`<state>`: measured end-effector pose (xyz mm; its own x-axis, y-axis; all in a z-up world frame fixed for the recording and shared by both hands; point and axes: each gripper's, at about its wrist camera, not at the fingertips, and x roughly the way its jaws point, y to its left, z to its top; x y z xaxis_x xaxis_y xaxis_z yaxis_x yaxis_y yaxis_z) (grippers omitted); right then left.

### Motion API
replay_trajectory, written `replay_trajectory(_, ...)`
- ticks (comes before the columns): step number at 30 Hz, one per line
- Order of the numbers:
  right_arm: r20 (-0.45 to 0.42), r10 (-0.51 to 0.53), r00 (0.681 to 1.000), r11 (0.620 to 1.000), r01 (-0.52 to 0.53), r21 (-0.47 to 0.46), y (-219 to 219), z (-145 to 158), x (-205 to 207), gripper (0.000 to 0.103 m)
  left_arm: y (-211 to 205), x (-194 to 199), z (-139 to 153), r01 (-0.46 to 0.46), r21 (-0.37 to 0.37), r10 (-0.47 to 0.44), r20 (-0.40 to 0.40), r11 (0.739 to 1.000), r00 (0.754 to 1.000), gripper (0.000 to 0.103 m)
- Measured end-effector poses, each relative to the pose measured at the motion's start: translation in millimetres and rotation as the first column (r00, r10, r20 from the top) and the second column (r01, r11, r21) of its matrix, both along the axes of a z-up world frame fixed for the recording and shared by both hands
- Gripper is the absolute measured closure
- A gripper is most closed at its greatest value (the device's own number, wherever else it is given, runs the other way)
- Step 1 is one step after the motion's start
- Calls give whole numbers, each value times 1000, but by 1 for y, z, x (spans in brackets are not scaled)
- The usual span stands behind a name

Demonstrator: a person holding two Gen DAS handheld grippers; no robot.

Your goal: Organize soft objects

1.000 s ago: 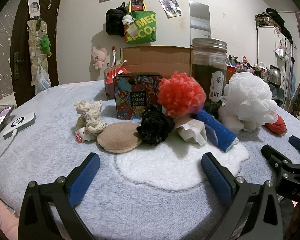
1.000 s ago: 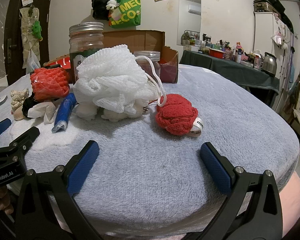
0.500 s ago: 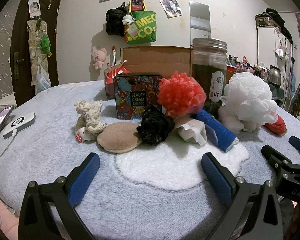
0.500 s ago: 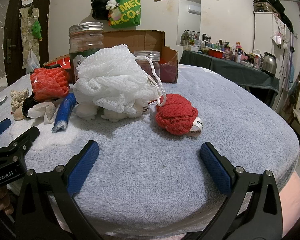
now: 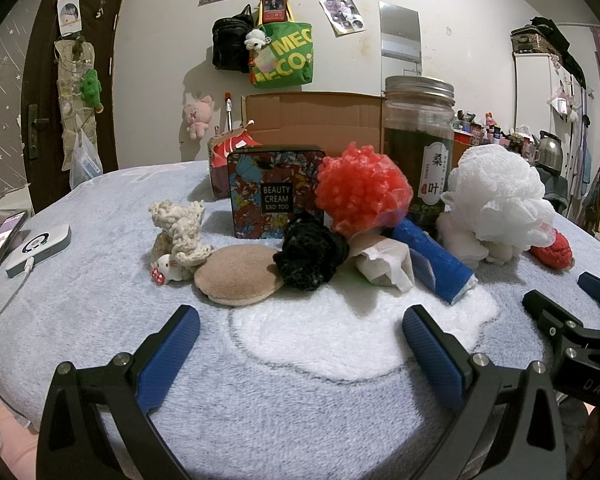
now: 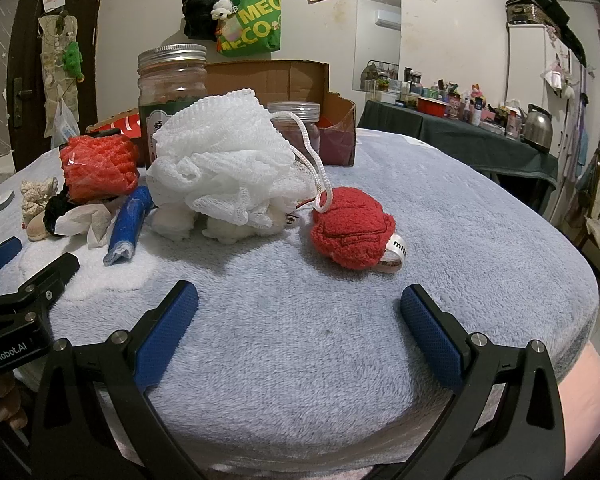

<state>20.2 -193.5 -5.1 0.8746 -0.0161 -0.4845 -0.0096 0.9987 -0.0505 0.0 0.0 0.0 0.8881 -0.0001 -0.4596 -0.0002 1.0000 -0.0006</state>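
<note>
Right wrist view: empty, wide-open right gripper (image 6: 299,310) faces the squashy, light red plush ball (image 6: 351,229) mid-frame; pinch its middle.

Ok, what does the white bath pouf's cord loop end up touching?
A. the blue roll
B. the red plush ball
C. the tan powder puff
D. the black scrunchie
B: in the right wrist view the cord of the white bath pouf drapes down onto the red plush ball.

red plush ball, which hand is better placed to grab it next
Right. The right tongs are open with the red plush ball just ahead between their tips. From the left tongs, it lies far right behind the white loofah.
</note>
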Motion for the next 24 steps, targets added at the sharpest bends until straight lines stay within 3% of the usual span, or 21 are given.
replay_trajectory(24, 1, -1, 1000, 1000, 1, 2, 2, -1, 0, 0, 0, 0, 0, 0, -1, 0, 0, 1000, 1000, 0)
